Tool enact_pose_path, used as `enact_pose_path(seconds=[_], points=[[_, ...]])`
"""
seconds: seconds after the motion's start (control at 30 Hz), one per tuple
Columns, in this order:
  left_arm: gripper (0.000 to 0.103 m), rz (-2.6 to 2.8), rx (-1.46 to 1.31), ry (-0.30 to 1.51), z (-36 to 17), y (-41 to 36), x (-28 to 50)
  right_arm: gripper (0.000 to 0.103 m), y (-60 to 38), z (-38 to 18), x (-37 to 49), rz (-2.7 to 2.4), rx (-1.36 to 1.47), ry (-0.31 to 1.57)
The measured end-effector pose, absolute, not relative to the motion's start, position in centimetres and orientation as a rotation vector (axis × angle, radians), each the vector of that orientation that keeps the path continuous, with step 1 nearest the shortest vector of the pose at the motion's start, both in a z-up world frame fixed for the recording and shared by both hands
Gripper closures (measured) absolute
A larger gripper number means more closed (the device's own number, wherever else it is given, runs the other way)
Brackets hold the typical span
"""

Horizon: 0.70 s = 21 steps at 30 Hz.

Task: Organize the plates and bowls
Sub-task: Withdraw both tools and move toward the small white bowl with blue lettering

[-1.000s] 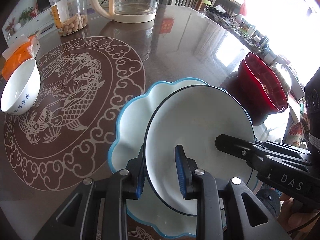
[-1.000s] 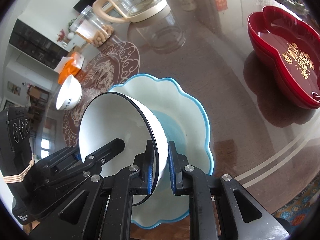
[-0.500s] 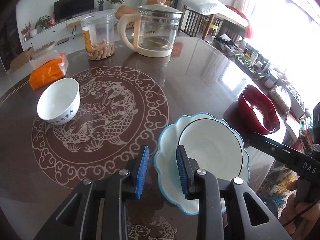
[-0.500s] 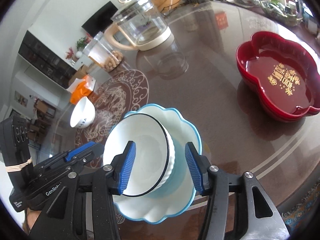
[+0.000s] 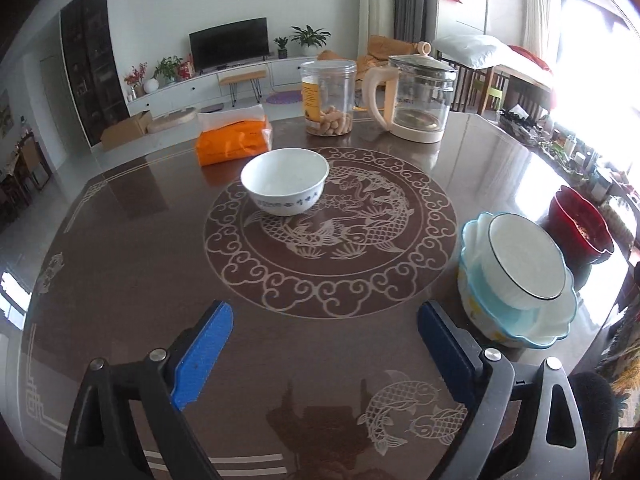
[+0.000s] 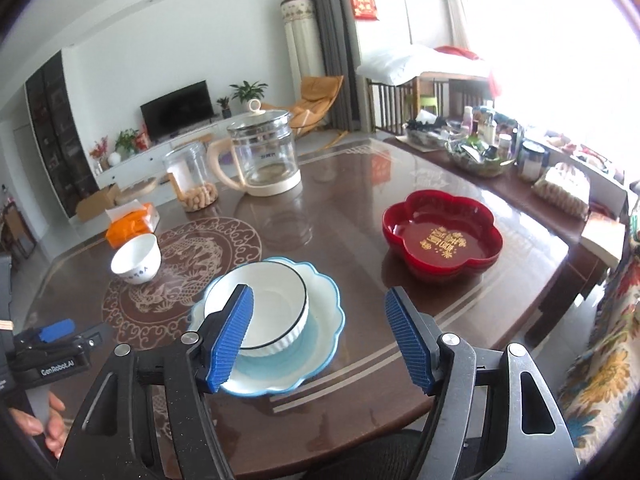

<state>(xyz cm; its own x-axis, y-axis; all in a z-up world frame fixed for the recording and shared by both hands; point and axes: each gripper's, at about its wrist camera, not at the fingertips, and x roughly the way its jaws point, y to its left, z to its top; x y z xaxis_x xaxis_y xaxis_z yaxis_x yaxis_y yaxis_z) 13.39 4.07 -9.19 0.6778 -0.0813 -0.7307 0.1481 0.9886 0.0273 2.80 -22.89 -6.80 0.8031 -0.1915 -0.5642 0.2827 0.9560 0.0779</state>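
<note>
1. Daylight floods in from the window (image 6: 560, 60) on the right of both views and burns out to plain white there.
2. The glossy dark table (image 5: 120, 280) throws back pale glare, strongest near the window side, and mirrors the glass kettle (image 6: 262, 152).
3. Shadows are soft; the red dish (image 6: 442, 234) casts a faint dark patch on the tabletop.
4. Fisheye bending curves the walls and the table edge, and black vignetting fills the corners.
5. The middle of each view is sharp; the far room looks slightly soft.
</note>
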Motion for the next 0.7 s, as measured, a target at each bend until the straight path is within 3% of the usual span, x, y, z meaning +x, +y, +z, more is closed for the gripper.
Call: enact_pose_path(seconds=[0.17, 0.27, 0.33, 0.4, 0.7], points=[[0.009, -0.008, 0.086, 0.721, -7.5, 7.2, 11.8, 0.031, -20.0, -6.7, 1.8, -0.248, 0.072, 0.548], [0.001, 0.019, 0.069, 0.647, -6.4, 8.5, 11.2, 0.031, -19.1, -5.1, 0.1, -0.244, 0.063, 0.411], [0.0, 0.038, 0.071, 0.598, -5.9, 8.9, 10.8, 0.022, -18.6, -4.0, -1.0, -0.243, 0.052, 0.326], [0.0, 0.055, 0.082, 0.577, -5.8, 9.1, 10.7, 0.022, -18.1, -3.6, -1.6, -0.248, 0.032, 0.27], [0.0, 0.016, 0.021, 0.625, -6.7, 8.9, 10.8, 0.022, -15.6, -5.1, -0.7, -0.181, -0.018, 0.322]])
